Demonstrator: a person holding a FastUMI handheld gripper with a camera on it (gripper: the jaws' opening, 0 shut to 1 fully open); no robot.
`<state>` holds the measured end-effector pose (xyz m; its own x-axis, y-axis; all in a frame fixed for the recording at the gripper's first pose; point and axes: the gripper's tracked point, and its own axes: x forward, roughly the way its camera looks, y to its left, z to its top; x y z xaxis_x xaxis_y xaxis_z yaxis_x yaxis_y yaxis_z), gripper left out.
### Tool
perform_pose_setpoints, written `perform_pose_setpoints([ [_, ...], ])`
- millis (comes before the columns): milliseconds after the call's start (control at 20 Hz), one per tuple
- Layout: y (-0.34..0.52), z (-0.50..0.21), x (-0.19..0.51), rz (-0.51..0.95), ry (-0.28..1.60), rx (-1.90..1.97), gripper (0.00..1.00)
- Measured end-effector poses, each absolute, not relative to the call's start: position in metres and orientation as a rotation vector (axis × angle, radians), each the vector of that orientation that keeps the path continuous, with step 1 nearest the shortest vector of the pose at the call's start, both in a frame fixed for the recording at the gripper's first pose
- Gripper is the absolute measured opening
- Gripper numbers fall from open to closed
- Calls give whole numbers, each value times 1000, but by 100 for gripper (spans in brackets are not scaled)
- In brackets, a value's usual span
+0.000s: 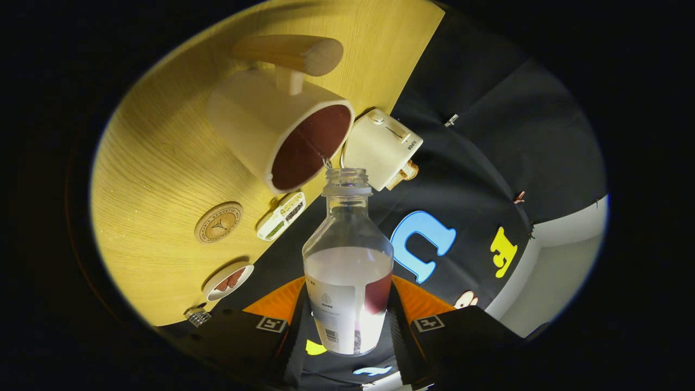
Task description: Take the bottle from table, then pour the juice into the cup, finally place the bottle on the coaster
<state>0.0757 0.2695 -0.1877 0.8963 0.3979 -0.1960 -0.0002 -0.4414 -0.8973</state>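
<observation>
My gripper (347, 326) is shut on a clear plastic bottle (348, 260), both fingers pressing its labelled lower body. The bottle is uncapped and tipped, its open mouth (346, 176) close to the rim of a cream cup (279, 127) with a wooden handle (290, 52). A thin stream runs from the mouth into the cup, whose inside looks dark red. Pale liquid and a little dark red liquid remain in the bottle. A round wooden coaster (218, 222) lies on the yellow wooden table (157, 157), beside the cup.
A cream toaster (383, 147) with bread in it stands beyond the bottle's mouth at the table's edge. A small white tray (281, 216) with dark contents sits between cup and coaster. A small white dish (228, 281) and a small clear object (197, 315) lie nearer my left finger.
</observation>
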Motion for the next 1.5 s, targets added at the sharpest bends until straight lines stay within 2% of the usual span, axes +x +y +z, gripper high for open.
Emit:
perform_pose_setpoints([
  [600, 283, -176, 76, 495, -458, -2099, 69],
  [1500, 284, -168, 77, 501, -505, -2115, 69],
])
